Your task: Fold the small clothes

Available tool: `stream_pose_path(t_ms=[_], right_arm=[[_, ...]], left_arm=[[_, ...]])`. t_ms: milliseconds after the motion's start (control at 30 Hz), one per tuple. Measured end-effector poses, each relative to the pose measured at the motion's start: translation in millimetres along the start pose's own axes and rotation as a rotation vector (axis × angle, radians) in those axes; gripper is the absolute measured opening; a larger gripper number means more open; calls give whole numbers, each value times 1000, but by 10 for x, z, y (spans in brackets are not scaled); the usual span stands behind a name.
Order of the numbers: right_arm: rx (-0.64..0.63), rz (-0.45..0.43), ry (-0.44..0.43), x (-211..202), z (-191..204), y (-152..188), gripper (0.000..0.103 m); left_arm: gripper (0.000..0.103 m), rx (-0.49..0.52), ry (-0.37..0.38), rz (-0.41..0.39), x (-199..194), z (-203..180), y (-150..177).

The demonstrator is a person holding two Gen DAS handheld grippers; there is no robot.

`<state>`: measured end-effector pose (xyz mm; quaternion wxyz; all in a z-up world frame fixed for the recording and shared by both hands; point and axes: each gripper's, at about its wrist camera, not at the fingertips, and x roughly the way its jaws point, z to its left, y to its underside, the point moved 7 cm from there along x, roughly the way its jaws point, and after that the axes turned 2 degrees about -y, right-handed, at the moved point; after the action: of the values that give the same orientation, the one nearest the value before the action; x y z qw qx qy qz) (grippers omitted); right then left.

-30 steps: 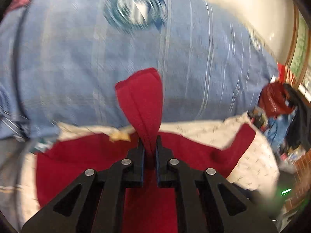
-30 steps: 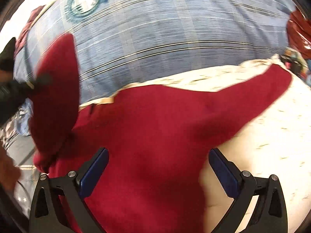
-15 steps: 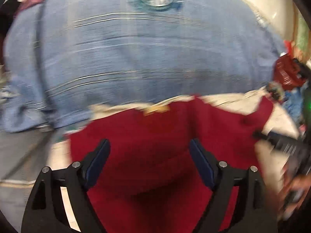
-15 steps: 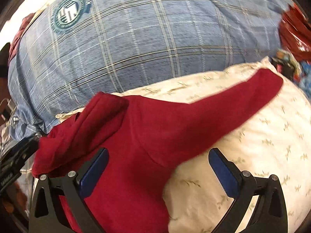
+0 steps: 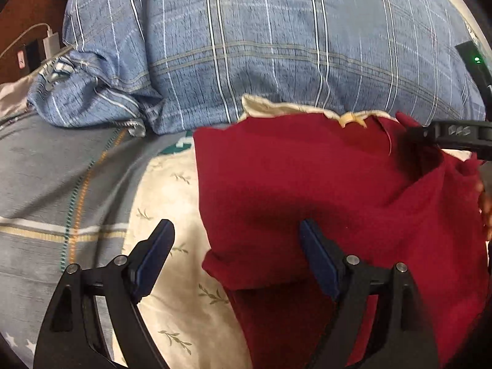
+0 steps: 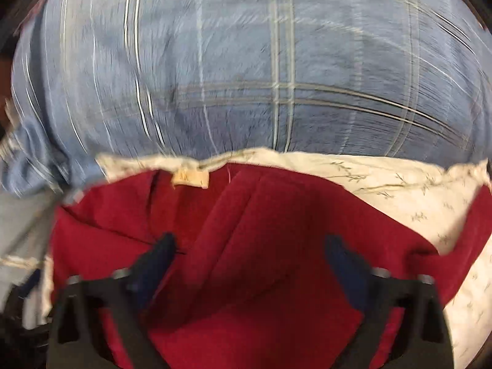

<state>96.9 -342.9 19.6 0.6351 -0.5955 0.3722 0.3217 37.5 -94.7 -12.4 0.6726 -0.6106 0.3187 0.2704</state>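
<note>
Red top [image 5: 323, 190] is your landmark: it lies on the cream leaf-print pillow [image 5: 172, 203], its neck label [image 6: 190, 179] at the far edge, just short of the blue plaid pillow [image 5: 276, 46] behind it. Start at its left side. Beyond the cream pillow there is grey bedding [image 5: 55, 178], and farther left a white charger [image 5: 50, 41] with its cable, well clear of your work. Your left gripper [image 5: 236, 255] hangs over the top's left edge with its jaws spread wide and nothing between them; one finger is off the cloth over the cream pillow, the other over the red fabric. That edge is doubled over on itself, so this side looks already turned in, which would explain why you hold nothing here. Moving right, a sleeve-like band [image 6: 246, 230] lies folded across the body. Your right gripper [image 6: 250, 264] hovers above the middle of the top, jaws likewise apart and empty, though the view is blurred. At the top's right, a red sleeve [image 6: 473, 236] trails out over the cream pillow, likely the next part to bring in.
</note>
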Motion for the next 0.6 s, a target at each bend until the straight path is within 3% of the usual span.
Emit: stream_pose_path(t_ms=[33, 100, 200, 333, 433, 500, 600], right_arm=[[0, 8, -6, -1, -26, 60, 45], [43, 4, -56, -88, -151, 243, 44], [75, -7, -23, -297, -506, 639, 45], [274, -10, -140, -597, -969, 994, 53], [302, -82, -140, -800, -1139, 871, 67], [258, -128, -104, -850, -1156, 735, 69], [172, -123, -65, -669, -1068, 584, 69]], left_arm=[[84, -4, 8, 13, 24, 8, 25], [84, -13, 16, 25, 25, 31, 35], [84, -22, 14, 31, 17, 40, 25], [84, -17, 3, 25, -1, 29, 31], [84, -32, 4, 28, -9, 42, 41], [84, -34, 1, 22, -31, 61, 36], [84, -32, -18, 2, -72, 103, -2]])
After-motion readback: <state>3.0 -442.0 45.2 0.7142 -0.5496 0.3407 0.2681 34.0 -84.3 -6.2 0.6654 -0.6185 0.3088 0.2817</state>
